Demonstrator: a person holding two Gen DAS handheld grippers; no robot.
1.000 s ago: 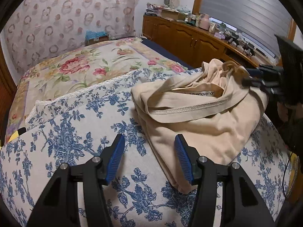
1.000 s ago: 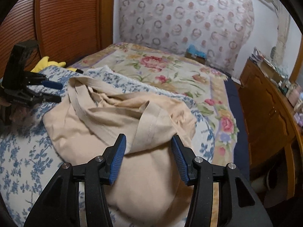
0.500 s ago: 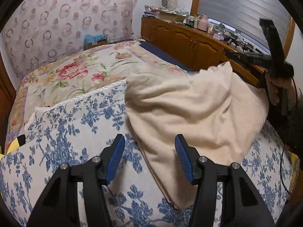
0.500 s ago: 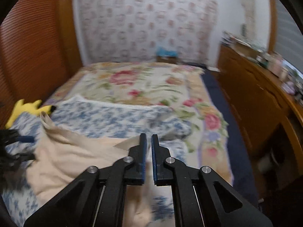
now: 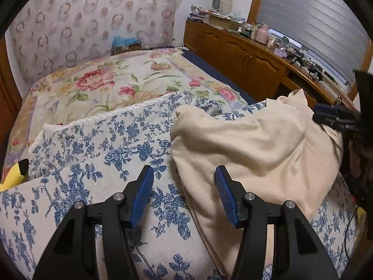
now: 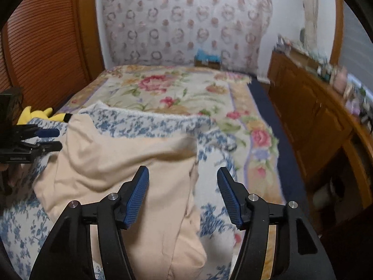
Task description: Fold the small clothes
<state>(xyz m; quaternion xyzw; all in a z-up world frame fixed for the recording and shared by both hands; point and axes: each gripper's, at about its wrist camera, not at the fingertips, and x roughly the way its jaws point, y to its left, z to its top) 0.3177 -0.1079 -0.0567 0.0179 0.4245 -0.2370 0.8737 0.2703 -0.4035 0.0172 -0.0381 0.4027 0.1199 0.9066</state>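
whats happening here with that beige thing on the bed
A person with a hand-held gripper in each hand is folding a beige garment on a blue floral cover on the bed. The right hand-held gripper has just been opening; its jaws stand apart over the garment's edge, nothing pinched. The left hand-held gripper is open too, beside the garment. The garment lies loosely heaped.

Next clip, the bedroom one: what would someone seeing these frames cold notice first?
First, the cream garment, lying rumpled on the blue-flowered cover at the near end of the bed. Next, the blue-padded grippers: the left gripper open over the garment's edge, and the right gripper, whose jaws have just been opening, pressing on nothing. Beyond them lies a rose-patterned bedspread.
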